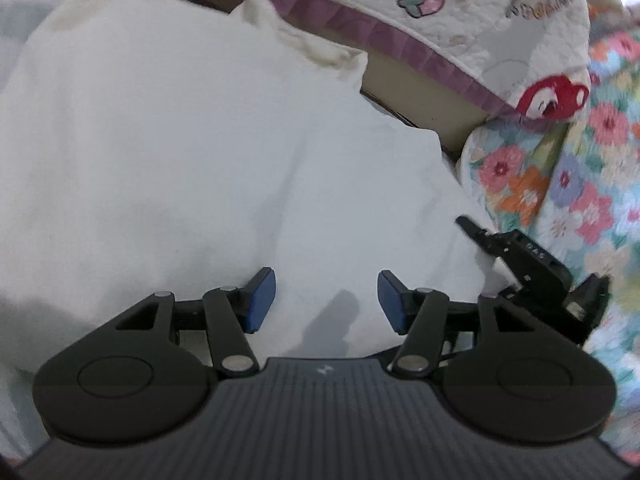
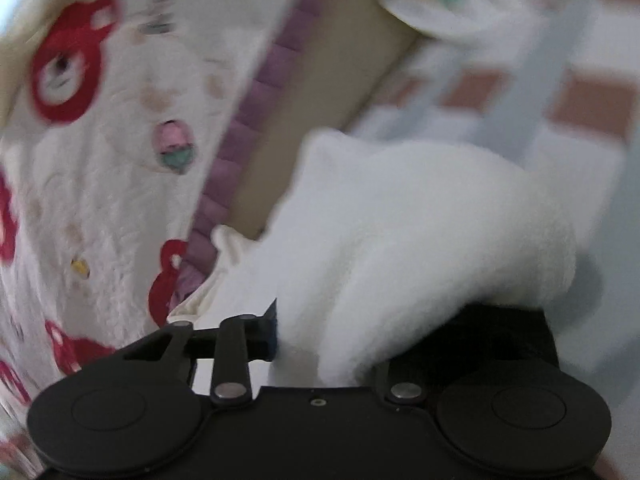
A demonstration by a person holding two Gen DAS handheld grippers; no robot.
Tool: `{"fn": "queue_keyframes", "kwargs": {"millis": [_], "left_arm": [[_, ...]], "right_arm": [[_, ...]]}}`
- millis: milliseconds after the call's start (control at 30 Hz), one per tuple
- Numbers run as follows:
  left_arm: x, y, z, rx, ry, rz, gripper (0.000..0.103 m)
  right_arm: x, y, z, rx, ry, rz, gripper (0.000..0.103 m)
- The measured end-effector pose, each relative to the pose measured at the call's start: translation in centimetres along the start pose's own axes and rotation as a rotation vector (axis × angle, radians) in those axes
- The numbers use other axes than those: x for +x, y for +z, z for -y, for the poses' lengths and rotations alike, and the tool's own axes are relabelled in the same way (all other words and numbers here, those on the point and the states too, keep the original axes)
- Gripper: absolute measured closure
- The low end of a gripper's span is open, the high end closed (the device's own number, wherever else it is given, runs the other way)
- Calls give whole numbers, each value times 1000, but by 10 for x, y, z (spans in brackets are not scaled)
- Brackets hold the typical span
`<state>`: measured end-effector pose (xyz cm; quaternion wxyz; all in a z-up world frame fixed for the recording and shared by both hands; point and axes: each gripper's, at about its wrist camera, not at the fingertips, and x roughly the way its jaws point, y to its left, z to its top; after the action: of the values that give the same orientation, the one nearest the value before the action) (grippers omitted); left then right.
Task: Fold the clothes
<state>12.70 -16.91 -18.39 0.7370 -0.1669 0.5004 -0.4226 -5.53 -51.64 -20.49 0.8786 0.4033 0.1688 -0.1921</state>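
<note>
A white garment (image 1: 192,152) lies spread over the surface and fills most of the left wrist view. My left gripper (image 1: 326,300) hovers low over its near part, open, its blue pads (image 1: 262,300) apart with only cloth below them. My right gripper (image 1: 486,244) shows at the right edge of that view, pinching the garment's right edge. In the right wrist view a thick fold of the white garment (image 2: 420,240) bulges out from between the fingers of my right gripper (image 2: 316,344), which is shut on it. The cloth drapes over and hides the right finger.
A cream quilt with red bears and a purple border (image 1: 460,20) hangs behind the garment, also seen as the quilt (image 2: 100,160) at the left. A floral blanket (image 1: 580,184) lies at the right. A tan panel (image 2: 320,100) and a blurred plaid cloth (image 2: 540,92) sit beyond.
</note>
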Motion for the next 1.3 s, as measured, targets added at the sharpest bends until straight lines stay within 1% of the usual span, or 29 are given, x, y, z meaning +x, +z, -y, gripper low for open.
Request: {"fn": "queue_keyframes", "kwargs": {"millis": [33, 67, 100, 133, 167, 233, 267, 333, 400, 433, 467, 500, 533, 567, 633, 667, 733, 800, 867, 900, 1000, 1033, 1167, 1233, 1300], "left_arm": [[-3, 3, 0, 13, 3, -12, 48], [-9, 7, 1, 30, 10, -15, 50], [-20, 10, 3, 60, 26, 8, 50], [-32, 14, 5, 88, 44, 38, 49], [-48, 18, 3, 112, 66, 88, 47], [-81, 26, -2, 151, 107, 182, 47], [-95, 30, -13, 128, 116, 210, 46], [-113, 33, -41, 16, 120, 237, 47], [-129, 35, -69, -107, 117, 260, 47], [-132, 33, -83, -206, 92, 262, 48], [-134, 31, -95, -294, 63, 262, 48], [-133, 29, -102, -340, 33, 260, 47], [-131, 27, -105, -355, 42, 255, 47], [-130, 26, -106, -358, 59, 251, 47], [-131, 28, -99, -292, 132, 247, 46], [-133, 28, -99, -283, 137, 251, 46], [-136, 28, -103, -309, 108, 268, 45], [-139, 27, -111, -340, 100, 276, 45], [-139, 28, -117, -365, 114, 283, 45], [-139, 28, -121, -384, 104, 289, 45], [-141, 22, -137, -515, -61, 327, 44], [-140, 20, -139, -547, -103, 336, 44], [-135, 22, -126, -478, -96, 326, 44], [-128, 20, -122, -488, -174, 323, 43], [-123, 18, -121, -509, -233, 328, 40]], "right_arm": [[-1, 3, -10, -54, 1, 11, 66], [-3, 4, -34, -180, 3, 32, 66], [-7, 6, -55, -243, 37, 46, 66], [-10, 8, -76, -305, 71, 60, 66], [-13, 10, -97, -366, 106, 72, 66], [-10, 6, -136, -440, 185, 58, 67], [-9, 5, -155, -476, 224, 52, 67], [-5, 1, -193, -549, 302, 35, 67], [9, -19, -230, -608, 358, -28, 67], [20, -33, -247, -646, 376, -79, 67], [31, -51, -260, -688, 373, -126, 67], [43, -72, -268, -735, 345, -173, 67], [56, -93, -275, -781, 317, -220, 67], [67, -115, -282, -827, 288, -267, 67], [83, -152, -277, -902, 243, -346, 67], [79, -163, -276, -968, 240, -326, 67], [68, -181, -278, -1116, 227, -269, 67], [57, -185, -279, -1185, 218, -227, 67], [48, -182, -279, -1204, 211, -195, 68], [43, -181, -279, -1221, 205, -173, 69], [27, -197, -275, -1384, 147, -82, 69], [21, -202, -274, -1438, 127, -51, 69], [0, -222, -269, -1644, 46, 75, 69], [-5, -215, -268, -1610, 57, 55, 69], [-2, -208, -271, -1536, 77, 5, 69]]}}
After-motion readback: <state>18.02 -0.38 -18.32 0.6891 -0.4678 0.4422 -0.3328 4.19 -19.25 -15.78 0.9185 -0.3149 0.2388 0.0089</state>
